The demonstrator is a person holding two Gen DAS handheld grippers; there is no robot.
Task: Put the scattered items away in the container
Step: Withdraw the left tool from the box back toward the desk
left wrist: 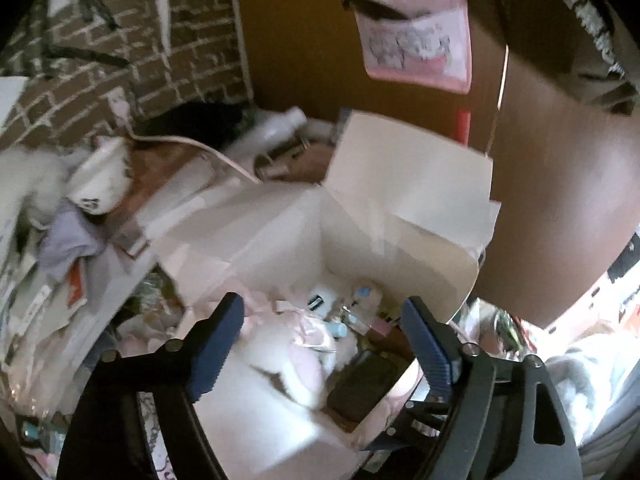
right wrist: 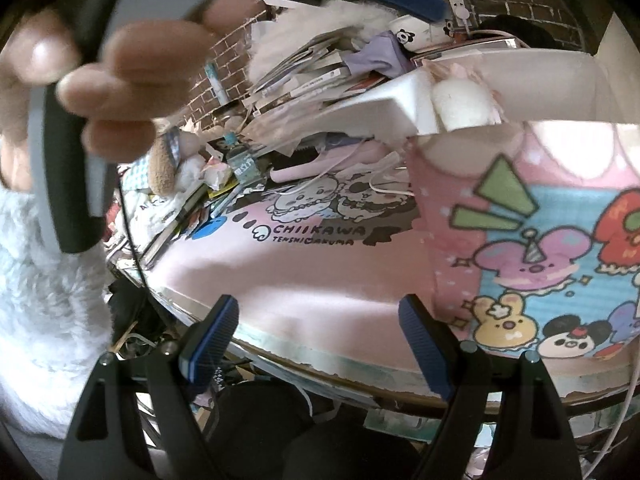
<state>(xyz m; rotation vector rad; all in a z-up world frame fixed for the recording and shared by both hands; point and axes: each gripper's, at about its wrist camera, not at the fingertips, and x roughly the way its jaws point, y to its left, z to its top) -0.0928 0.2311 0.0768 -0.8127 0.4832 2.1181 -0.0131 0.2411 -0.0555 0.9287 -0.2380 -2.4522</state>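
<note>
In the left wrist view the left gripper hangs just above the open white box, fingers spread wide and holding nothing; the box mouth lies straight ahead and below them, already part filled with soft pink and white plush, small bottles and a dark flat pouch. Its stiff card flaps stand up at the far side. Loose clutter lies to the left of the box: a lilac cloth, a white mug, a pale cord, all blurred. In the right wrist view the right gripper hovers at the near edge of the table, fingers apart and empty, over a smooth pink printed mat. The scattered heap of papers, cards and fluffy toys lies well ahead and to the left, the box flap to its right. A hand in a fleecy sleeve grips the other tool's handle at left. Judging by this, the right gripper must reach forward; the left is nearer the box.
</note>
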